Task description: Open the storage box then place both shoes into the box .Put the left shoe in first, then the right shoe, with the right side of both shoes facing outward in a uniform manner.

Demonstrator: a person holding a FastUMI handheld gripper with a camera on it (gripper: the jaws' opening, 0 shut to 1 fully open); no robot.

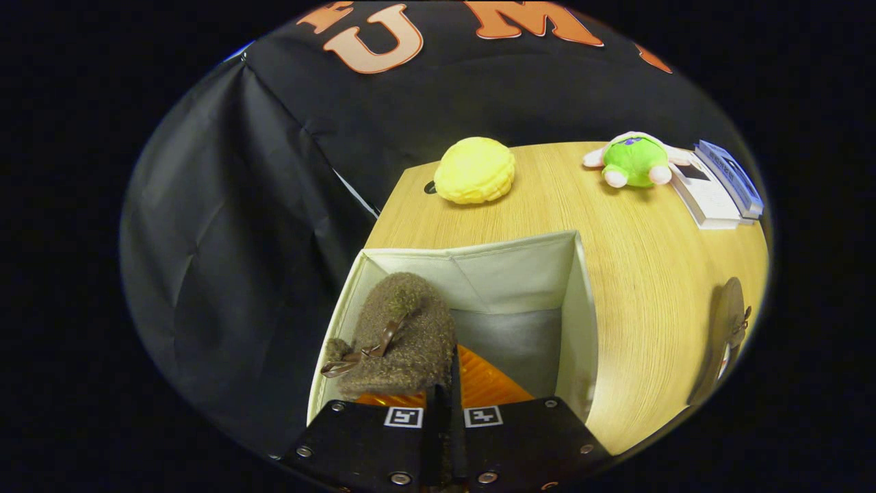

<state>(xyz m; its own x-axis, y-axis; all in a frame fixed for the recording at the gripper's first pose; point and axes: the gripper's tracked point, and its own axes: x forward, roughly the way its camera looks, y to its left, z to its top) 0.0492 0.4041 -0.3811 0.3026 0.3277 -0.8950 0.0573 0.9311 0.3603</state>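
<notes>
A white fabric storage box (578, 322) stands open on the wooden table, right under me. A brown fuzzy shoe (404, 335) with a brown bow hangs inside it against the left wall, turned on its side. Its orange ribbed sole (489, 383) faces right. My gripper (445, 405) is over the box's near edge, fingers shut on the shoe's thin rim between the fuzzy upper and the sole. The second brown shoe (727, 339) lies on the table to the right of the box, well away from the fingers.
Beyond the box a yellow round plush (475, 170) sits near the table's far left corner. A green plush toy (635, 161) and a stack of books (718, 188) lie at the far right. Black cloth hangs to the left, off the table edge.
</notes>
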